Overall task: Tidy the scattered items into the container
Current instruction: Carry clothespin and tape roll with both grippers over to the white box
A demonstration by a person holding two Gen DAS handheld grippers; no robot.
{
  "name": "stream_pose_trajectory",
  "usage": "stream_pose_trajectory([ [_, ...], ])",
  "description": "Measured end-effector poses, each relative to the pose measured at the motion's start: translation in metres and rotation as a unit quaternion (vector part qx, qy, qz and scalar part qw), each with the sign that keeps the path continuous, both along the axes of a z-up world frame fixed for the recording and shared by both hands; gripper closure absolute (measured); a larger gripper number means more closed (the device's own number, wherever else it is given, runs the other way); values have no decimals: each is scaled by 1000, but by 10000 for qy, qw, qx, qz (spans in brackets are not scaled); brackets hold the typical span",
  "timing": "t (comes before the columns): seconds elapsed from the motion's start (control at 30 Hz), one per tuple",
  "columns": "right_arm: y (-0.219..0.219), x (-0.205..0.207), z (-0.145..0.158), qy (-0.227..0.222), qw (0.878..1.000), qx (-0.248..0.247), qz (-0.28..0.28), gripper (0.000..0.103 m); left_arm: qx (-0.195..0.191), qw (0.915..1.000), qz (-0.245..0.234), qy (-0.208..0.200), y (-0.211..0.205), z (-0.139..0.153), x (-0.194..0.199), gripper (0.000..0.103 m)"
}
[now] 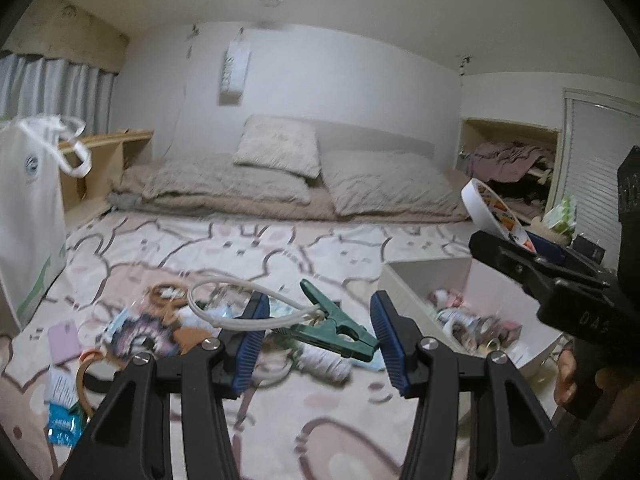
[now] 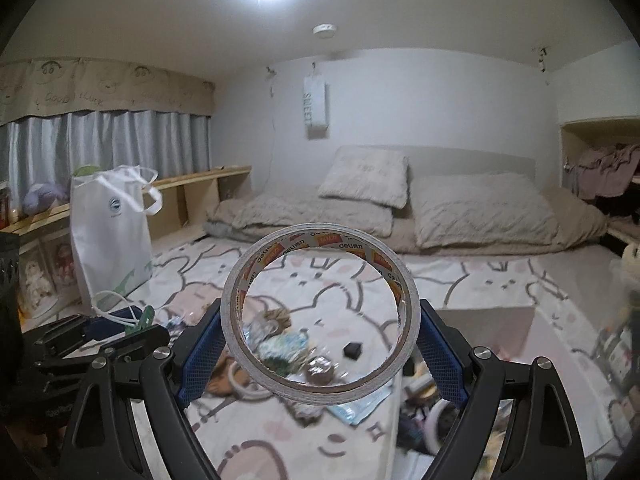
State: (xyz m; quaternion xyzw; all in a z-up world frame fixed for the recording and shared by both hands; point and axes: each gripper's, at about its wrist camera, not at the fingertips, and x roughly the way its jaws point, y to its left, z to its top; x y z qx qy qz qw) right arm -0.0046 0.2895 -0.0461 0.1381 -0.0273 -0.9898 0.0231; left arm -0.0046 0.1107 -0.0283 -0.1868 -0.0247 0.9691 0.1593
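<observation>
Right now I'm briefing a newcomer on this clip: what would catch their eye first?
The roll of tape gripped across its width by the right gripper, filling the right wrist view. Next, the green clip with its white cord, between the left gripper's blue pads, above clutter on the bunny-print bedsheet, beside the white container.

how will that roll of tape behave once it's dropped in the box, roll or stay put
The tape roll, clamped across its rim by the right gripper, is a thin, hollow ring, so it is probably light. It looks rigid, showing no squash. Landing on edge it could roll; the cluttered white box should stop it.
</observation>
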Motion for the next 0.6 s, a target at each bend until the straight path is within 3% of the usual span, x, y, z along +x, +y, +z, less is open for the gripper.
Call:
stream_pose_trajectory([
  [0.2,28,5,8,186,9993,-170,-275,14,33,9995,-268,190,26,14,-8,51],
  [0.6,94,13,-10,76,9937,-361,-1057,14,57,9971,-718,239,75,12,-18,51],
])
